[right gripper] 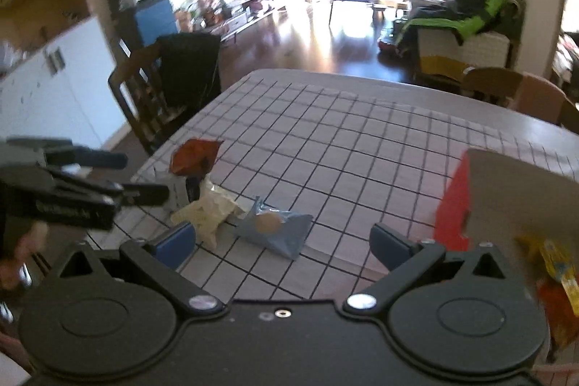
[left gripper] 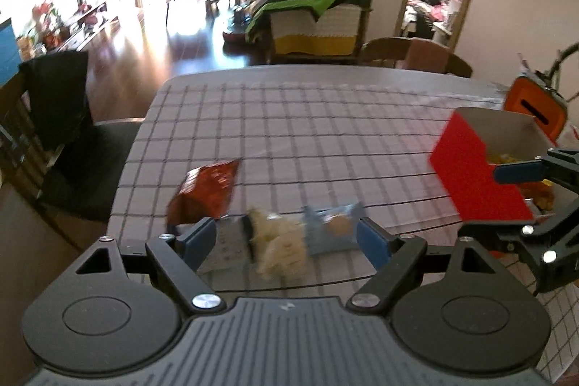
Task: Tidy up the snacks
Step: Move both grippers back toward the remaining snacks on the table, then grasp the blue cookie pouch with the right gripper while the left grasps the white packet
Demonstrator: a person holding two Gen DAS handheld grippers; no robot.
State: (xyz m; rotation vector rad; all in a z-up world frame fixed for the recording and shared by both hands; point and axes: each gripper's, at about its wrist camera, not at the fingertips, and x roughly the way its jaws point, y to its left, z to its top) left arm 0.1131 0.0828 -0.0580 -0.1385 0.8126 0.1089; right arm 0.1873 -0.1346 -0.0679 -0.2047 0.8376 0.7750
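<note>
Three snack packets lie in a row on the grid-patterned tablecloth (left gripper: pixel 325 118): a red-brown packet (left gripper: pixel 206 190), a cream packet (left gripper: pixel 278 245) and a blue packet (left gripper: pixel 333 230). My left gripper (left gripper: pixel 286 237) hovers open just above the cream and blue ones, its pads clear of both. In the right wrist view the blue packet (right gripper: pixel 278 230) lies between the spread fingers of my right gripper (right gripper: pixel 282 241), which is open and holds nothing. The cream packet (right gripper: pixel 210 208) and red-brown packet (right gripper: pixel 197 156) lie to its left. The left gripper (right gripper: pixel 134 178) enters from the left edge.
An open red box (left gripper: pixel 474 176) with several yellow and orange packets inside stands at the right, beside the right gripper (left gripper: pixel 488 201). Behind it stands an orange object (left gripper: pixel 535 111). A chair draped in black cloth (left gripper: pixel 58 96) stands at the table's left side, another chair (left gripper: pixel 409 51) at the far edge.
</note>
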